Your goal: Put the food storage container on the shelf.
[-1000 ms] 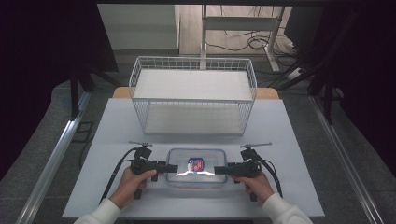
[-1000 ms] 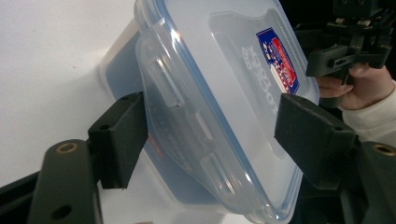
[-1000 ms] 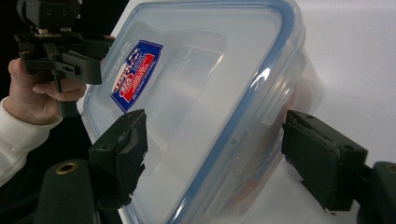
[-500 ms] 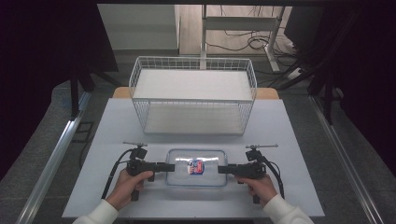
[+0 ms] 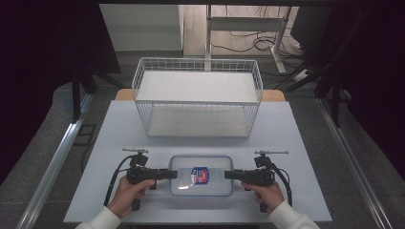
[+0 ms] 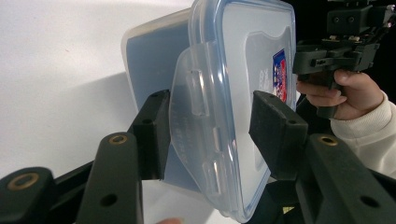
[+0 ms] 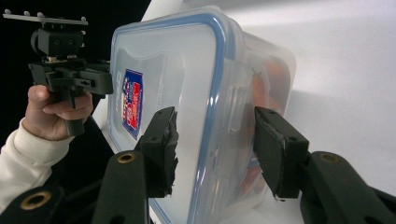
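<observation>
Left gripper (image 5: 173,174) and right gripper (image 5: 228,174) level, pointing inward toward each other, jaws parted. Each held in one hand (image 5: 130,192), forearms entering from below.

A flat white table (image 5: 296,143) is seen from above, with a strip of light wood at its far edge. Two things are set on it. A white wire basket (image 5: 197,98) with tall mesh walls is placed at the far side, in the middle. A clear plastic box with a blue-edged lid (image 5: 200,174) is laid flat at the near side, well apart from the basket. A small red and blue sticker (image 5: 200,174) is stuck on the lid. The rest of the top is bare.
</observation>
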A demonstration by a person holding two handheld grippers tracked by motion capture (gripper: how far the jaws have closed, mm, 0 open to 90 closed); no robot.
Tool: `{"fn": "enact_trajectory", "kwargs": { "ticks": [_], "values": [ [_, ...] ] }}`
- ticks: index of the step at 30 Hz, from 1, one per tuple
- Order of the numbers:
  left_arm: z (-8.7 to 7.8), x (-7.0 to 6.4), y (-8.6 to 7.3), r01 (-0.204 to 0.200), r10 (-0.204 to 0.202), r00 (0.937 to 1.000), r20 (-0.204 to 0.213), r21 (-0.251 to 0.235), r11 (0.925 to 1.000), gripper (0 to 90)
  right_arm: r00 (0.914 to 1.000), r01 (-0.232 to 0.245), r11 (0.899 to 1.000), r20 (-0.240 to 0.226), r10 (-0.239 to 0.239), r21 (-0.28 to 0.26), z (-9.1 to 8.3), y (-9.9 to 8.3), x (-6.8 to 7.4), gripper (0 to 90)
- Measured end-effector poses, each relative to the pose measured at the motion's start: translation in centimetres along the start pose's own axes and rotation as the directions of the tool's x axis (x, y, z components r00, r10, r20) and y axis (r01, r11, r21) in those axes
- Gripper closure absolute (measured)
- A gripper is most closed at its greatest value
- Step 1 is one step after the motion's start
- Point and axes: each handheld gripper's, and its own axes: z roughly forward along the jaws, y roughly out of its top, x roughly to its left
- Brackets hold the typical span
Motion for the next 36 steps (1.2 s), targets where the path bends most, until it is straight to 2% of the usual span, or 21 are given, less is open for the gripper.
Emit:
{"fn": "enact_trajectory", "kwargs": {
  "ticks": [5, 7, 20, 29, 33, 36],
  "values": [
    [-0.1, -0.4, 0.1, -0.012, 0.012, 0.9999, -0.011, -0.007, 0.9999, 50.2, 0.9996, -0.028, 1.000, 0.002, 0.028, -0.004, -0.1, 0.0, 0.0, 51.5],
    [-0.2, -0.6, 0.3, -0.018, 0.017, 0.9998, -0.011, -0.013, 0.9998, 51.3, 0.9993, -0.038, 0.999, -0.001, 0.038, -0.023, -0.2, 0.1, 0.1, 52.0],
    [-0.3, -0.6, 1.2, -0.023, 0.023, 0.9997, -0.009, -0.027, 0.9994, 51.4, 0.9990, -0.044, 0.998, 0.001, 0.045, -0.053, -0.4, 0.9, 0.2, 52.2],
    [-0.3, 0.4, 3.2, -0.020, 0.020, 0.9998, -0.007, -0.042, 0.9989, 51.7, 0.9997, -0.025, 0.998, 0.001, 0.025, -0.063, 0.2, 3.1, -0.3, 52.1],
    [-0.5, 1.2, 5.2, -0.040, 0.039, 0.9992, -0.012, -0.056, 0.9976, 51.7, 1.0000, -0.009, 0.997, -0.001, 0.009, -0.080, 0.8, 5.0, -0.6, 52.1],
    [-0.5, 1.5, 6.0, -0.052, 0.051, 0.9986, -0.016, -0.061, 0.9968, 51.7, 1.0000, 0.003, 0.997, -0.003, -0.003, -0.079, 1.1, 5.8, -0.9, 52.1]
  ]
}}
